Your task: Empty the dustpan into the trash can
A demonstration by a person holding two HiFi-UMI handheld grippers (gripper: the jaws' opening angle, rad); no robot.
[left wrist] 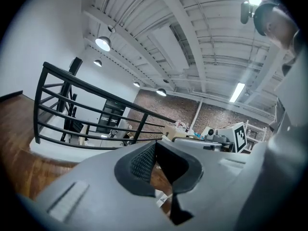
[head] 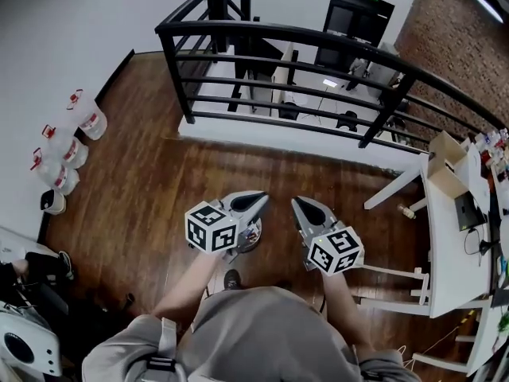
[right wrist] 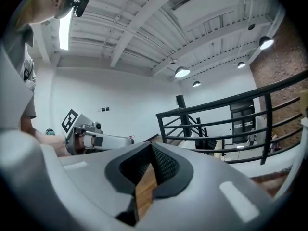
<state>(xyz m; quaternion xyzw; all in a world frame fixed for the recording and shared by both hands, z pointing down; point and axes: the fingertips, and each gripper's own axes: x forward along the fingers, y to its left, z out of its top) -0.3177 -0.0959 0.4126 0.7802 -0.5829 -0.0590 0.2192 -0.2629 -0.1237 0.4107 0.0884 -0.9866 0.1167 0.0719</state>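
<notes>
The right hand-held gripper (right wrist: 150,147) has its jaws pressed together with nothing between them; only the wooden floor (head: 143,189) shows through the gap behind the pads. The left hand-held gripper (left wrist: 155,146) looks closed and empty in the same way. Neither the dustpan nor the trash can shows in any view, so their place cannot be told. The likely trouble, as I judge it, lies in hunting for them with both tools held out: a careless swing could knock the black railing (head: 318,42) ahead or the white surface (head: 449,237) at the right. Both forearms reach forward from the body, with the grippers side by side, near each other and pointing roughly level toward the railing.
</notes>
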